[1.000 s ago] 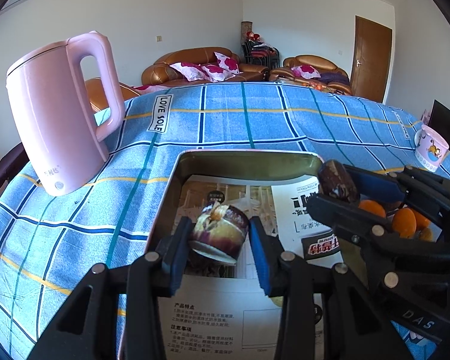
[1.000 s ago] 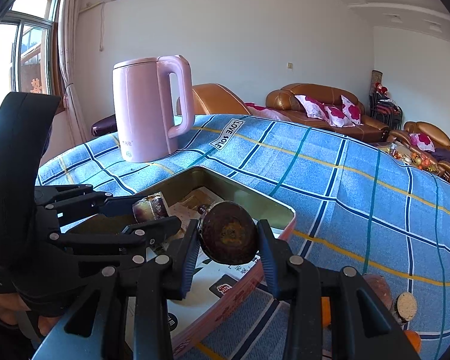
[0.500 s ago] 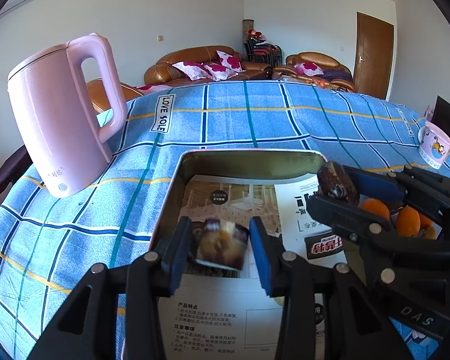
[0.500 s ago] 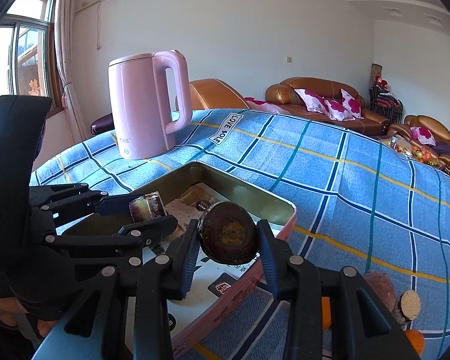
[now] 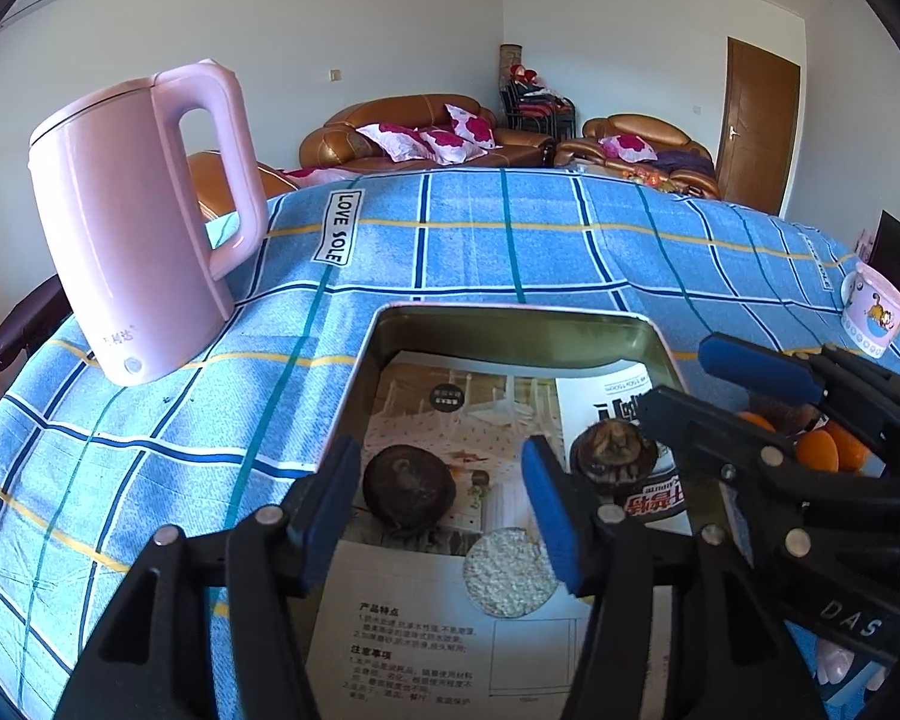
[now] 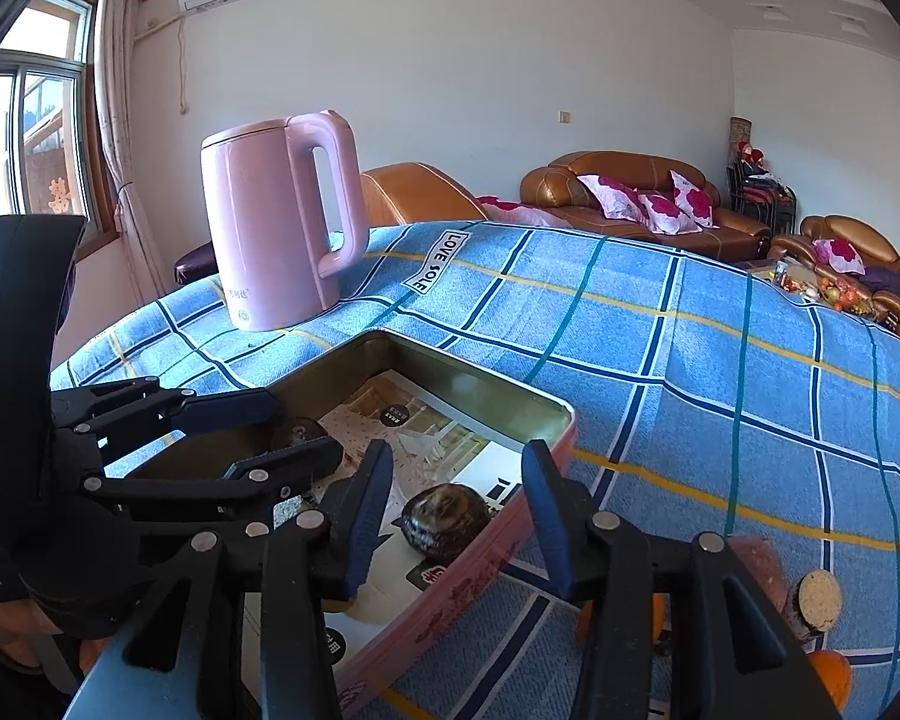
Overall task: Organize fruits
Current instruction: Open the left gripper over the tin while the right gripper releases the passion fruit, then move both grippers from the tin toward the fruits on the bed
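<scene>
A metal tin [image 5: 510,319] lined with printed paper sits on the blue checked cloth. Two dark brown fruits lie in it: one [image 5: 408,489] on the left, one [image 5: 615,459] to its right, which also shows in the right wrist view [image 6: 447,522]. My left gripper [image 5: 441,504] is open and empty just above the left fruit. My right gripper [image 6: 456,519] is open and empty above the right fruit; it shows in the left wrist view [image 5: 708,384]. The left fruit [image 6: 299,433] is partly hidden behind the left gripper [image 6: 258,429] in the right wrist view.
A pink kettle [image 5: 138,222] stands left of the tin. Oranges [image 5: 816,450] and cut fruit pieces [image 6: 816,597] lie on the cloth right of the tin. A cartoon mug [image 5: 873,315] stands at the far right edge. Sofas stand behind the table.
Both grippers have opened and let go of their dark fruits, which now lie on the paper in the tin. Both grippers have lifted slightly.
</scene>
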The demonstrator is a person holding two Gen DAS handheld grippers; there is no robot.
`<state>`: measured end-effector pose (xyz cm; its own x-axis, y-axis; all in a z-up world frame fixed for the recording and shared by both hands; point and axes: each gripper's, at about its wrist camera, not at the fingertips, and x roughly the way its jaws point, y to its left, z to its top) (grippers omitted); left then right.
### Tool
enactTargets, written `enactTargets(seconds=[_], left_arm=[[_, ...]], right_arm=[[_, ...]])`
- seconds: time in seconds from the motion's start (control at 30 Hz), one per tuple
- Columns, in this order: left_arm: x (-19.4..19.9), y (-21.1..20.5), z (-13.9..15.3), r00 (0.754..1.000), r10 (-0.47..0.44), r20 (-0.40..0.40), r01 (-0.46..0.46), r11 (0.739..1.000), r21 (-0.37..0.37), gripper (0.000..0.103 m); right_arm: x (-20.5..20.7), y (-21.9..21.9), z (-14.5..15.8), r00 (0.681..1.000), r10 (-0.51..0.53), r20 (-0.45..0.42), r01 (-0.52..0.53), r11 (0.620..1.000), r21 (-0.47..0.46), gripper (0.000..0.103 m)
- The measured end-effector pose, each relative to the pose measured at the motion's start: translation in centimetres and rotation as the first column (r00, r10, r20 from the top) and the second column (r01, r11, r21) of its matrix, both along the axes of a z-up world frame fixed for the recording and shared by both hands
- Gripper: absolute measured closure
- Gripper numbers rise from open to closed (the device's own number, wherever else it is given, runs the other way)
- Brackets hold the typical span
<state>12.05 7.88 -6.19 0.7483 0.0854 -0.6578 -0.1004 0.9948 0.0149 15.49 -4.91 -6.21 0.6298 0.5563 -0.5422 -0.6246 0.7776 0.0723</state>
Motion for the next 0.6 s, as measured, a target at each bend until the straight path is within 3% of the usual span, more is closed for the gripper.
enactTargets(seconds=[0.2, 0.37, 0.43, 0.53, 0.6], left_arm=[[-0.6, 0.3, 0.1, 1.000, 0.010, 0.007, -0.010, 0.999, -0.040, 0.032], [-1.2, -0.8, 0.8, 1.000, -0.003, 0.025, 0.004, 0.999, -0.052, 0.031], [-1.6, -1.5, 1.2, 0.999, -0.014, 0.040, 0.016, 0.998, -0.053, 0.026], [-2.4, -3.0, 2.0, 0.996, -0.043, 0.076, 0.047, 0.998, -0.050, 0.009], [-3.0, -4.3, 2.4, 0.993, -0.069, 0.098, 0.073, 0.997, -0.038, 0.005]], right_arm=[[-0.3, -0.7, 0.3, 1.000, -0.024, 0.015, 0.024, 0.999, 0.026, 0.040], [-0.7, -1.8, 0.6, 0.998, -0.059, 0.024, 0.058, 0.998, 0.030, 0.039], [-1.0, -2.6, 0.9, 0.996, -0.083, 0.026, 0.082, 0.996, 0.029, 0.039], [-1.8, -4.6, 1.5, 0.992, -0.124, 0.036, 0.122, 0.992, 0.031, 0.039], [-2.5, -6.5, 1.8, 0.988, -0.150, 0.037, 0.149, 0.988, 0.028, 0.038]])
